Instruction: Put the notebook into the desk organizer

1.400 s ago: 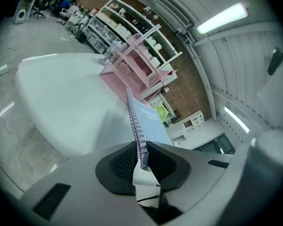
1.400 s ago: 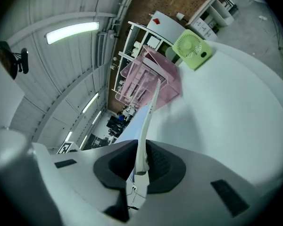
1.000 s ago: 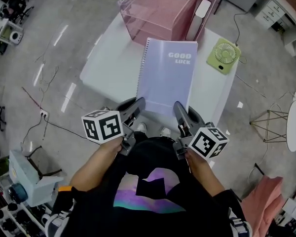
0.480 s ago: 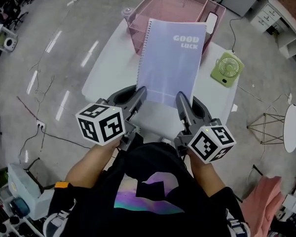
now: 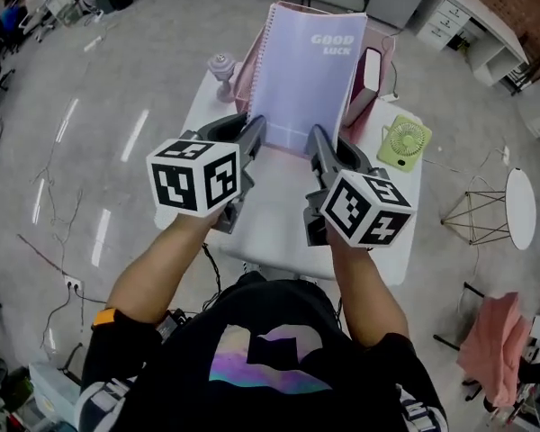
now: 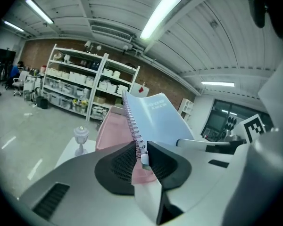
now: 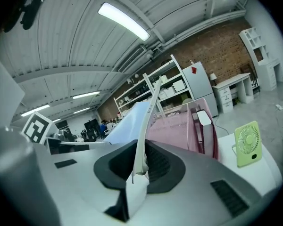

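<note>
A lavender spiral notebook printed "GOOD LUCK" is held up in the air, tilted toward the pink desk organizer behind it. My left gripper is shut on its spiral-bound lower left corner. My right gripper is shut on its lower right edge. The notebook covers most of the organizer from the head view; in the right gripper view the organizer's pink walls stand just past the notebook.
The white table lies below. A green desk fan lies to the right of the organizer, a white device stands in its right slot, and a small stemmed ornament sits at the table's far left corner.
Both grippers have lifted the notebook off the table and carried it forward and up, so it now stands steeply over the organizer.
</note>
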The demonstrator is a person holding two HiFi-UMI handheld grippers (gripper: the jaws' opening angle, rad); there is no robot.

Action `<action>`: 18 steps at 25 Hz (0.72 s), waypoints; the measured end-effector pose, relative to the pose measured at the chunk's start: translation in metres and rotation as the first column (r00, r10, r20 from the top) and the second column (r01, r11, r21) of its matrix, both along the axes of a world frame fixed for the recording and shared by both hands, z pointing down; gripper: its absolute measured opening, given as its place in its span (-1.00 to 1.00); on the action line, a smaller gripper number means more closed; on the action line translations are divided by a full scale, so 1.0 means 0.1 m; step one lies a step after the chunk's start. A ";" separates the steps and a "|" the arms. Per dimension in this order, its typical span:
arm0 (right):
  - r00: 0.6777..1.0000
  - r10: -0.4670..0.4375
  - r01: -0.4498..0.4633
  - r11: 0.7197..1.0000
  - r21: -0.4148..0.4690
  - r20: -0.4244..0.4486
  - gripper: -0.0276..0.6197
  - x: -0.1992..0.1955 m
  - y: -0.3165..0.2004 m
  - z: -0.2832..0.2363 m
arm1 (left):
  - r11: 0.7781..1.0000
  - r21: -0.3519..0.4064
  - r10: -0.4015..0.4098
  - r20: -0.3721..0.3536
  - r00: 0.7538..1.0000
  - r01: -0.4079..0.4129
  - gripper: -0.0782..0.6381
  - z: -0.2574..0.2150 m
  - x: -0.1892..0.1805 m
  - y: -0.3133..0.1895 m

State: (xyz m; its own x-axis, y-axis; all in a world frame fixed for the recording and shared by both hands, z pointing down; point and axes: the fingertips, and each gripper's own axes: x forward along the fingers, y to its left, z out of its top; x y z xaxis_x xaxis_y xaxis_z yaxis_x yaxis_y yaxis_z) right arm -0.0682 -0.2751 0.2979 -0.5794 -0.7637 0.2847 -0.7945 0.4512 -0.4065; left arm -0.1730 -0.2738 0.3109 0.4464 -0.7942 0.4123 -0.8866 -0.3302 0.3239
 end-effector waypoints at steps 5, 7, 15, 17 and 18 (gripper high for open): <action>0.994 0.096 -0.097 0.995 -0.025 -0.054 -0.76 -0.15 -0.44 0.11 | 0.999 0.004 0.041 0.060 0.997 -0.041 -0.58 -0.03 -0.07 -0.49; 0.990 0.123 -0.128 0.990 -0.057 -0.075 -0.76 -0.16 -0.60 0.21 | 0.999 -0.010 0.046 0.066 0.997 -0.046 -0.59 -0.01 -0.04 -0.66; 0.967 0.199 -0.222 0.965 -0.138 -0.158 -0.76 -0.17 -1.10 0.38 | 0.996 -0.030 0.089 0.135 0.987 -0.085 -0.59 0.05 0.06 -1.15; 0.963 0.203 -0.230 0.962 -0.147 -0.176 -0.76 -0.18 -1.17 0.42 | 0.995 -0.045 0.090 0.141 0.986 -0.084 -0.58 0.11 0.05 -1.22; 0.962 0.203 -0.232 0.960 -0.154 -0.181 -0.76 -0.18 -1.19 0.45 | 0.995 -0.054 0.091 0.144 0.985 -0.084 -0.58 0.15 0.05 -1.24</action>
